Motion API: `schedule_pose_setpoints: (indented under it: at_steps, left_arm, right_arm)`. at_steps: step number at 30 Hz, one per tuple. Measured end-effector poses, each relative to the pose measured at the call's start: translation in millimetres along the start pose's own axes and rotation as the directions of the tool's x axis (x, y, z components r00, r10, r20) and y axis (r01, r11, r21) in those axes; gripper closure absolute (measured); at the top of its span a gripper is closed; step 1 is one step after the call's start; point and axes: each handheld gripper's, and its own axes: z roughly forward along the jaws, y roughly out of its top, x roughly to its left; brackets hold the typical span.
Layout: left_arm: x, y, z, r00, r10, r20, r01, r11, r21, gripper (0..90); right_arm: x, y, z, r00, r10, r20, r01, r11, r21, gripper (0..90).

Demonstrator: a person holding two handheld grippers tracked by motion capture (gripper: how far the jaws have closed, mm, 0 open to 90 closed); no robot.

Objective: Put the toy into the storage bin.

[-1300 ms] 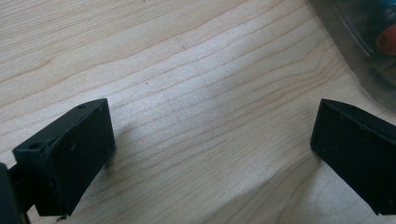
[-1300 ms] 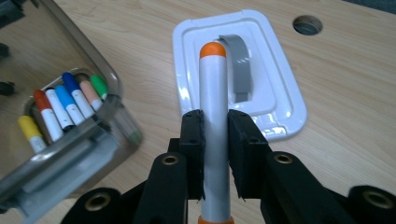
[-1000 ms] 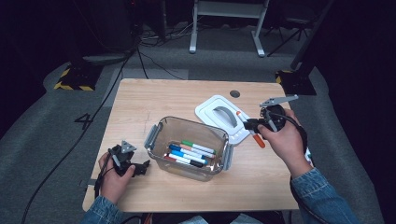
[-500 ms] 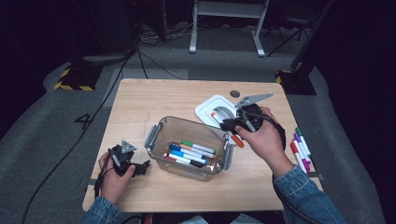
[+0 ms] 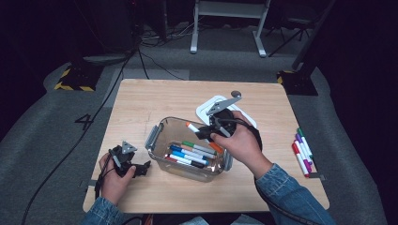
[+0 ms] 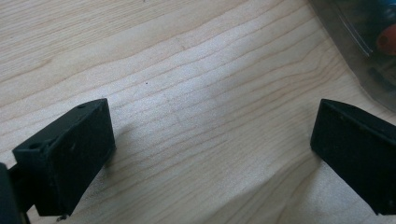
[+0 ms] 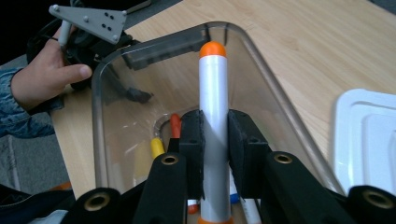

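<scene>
One marker (image 7: pixel 214 130) sits pinched between my right gripper's (image 7: pixel 215 140) fingers (image 7: pixel 192 140), which press on its barrel from both sides. It is a white-grey tube with an orange cap at its far end and an orange band at the near end; I can read no print on the barrel. In the high view the same marker (image 5: pixel 193 128) points toward ten o'clock from my right gripper (image 5: pixel 206 131), its orange tip hanging above the open clear container (image 5: pixel 162 125) near the container's one o'clock corner.

The container is a see-through plastic box with grey latch clips at its nine and three o'clock ends, standing at the middle of the wooden bench (image 5: pixel 150 98). Several markers (image 5: pixel 190 154) lie on its floor, with green, blue, black, red and orange caps among them. Its white lid (image 5: pixel 210 107) lies flat on the bench just beyond, at one o'clock from the box.

My left gripper (image 5: pixel 138 168) rests on the bench at eight o'clock from the container, close beside it; in the left gripper view its fingers (image 6: pixel 70 154) stand spread wide over bare wood, nothing between them.

More markers (image 5: pixel 301 151) lie off the bench at three o'clock, on the grey floor covering. On that covering at nine o'clock I read a painted "4" (image 5: pixel 85 120).
</scene>
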Motion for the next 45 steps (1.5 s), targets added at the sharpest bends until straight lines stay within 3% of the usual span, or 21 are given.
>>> schedule_pose_setpoints:
  at_steps: [7,21,28,32,38,45]
  left_arm:
    - [0.0,0.0,0.0,1.0,0.0,0.001,0.0,1.0,0.0,0.1]
    - [0.0,0.0,0.0,1.0,0.0,0.001,0.0,1.0,0.0,0.1]
    - [0.0,0.0,0.0,1.0,0.0,0.001,0.0,1.0,0.0,0.1]
    - [0.0,0.0,0.0,1.0,0.0,0.001,0.0,1.0,0.0,0.1]
    - [0.0,0.0,0.0,1.0,0.0,0.001,0.0,1.0,0.0,0.1]
    - [0.0,0.0,0.0,1.0,0.0,0.001,0.0,1.0,0.0,0.1]
  right_arm:
    - [12.8,7.6,26.6,0.9969,-0.061,-0.05,0.063,0.997,0.037,77.2]
    - [22.4,5.6,82.2,0.987,-0.097,-0.128,0.116,0.981,0.157,77.2]
    - [24.9,-1.9,105.2,0.9777,-0.128,-0.167,0.162,0.964,0.21,77.2]
    - [25.2,-5.5,110.9,0.9761,-0.13,-0.174,0.168,0.96,0.225,77.1]
    - [26.4,-11.6,122.4,0.9709,-0.14,-0.194,0.193,0.937,0.29,77.2]
    - [26.2,-14.0,129.9,0.9686,-0.145,-0.202,0.205,0.924,0.322,77.2]
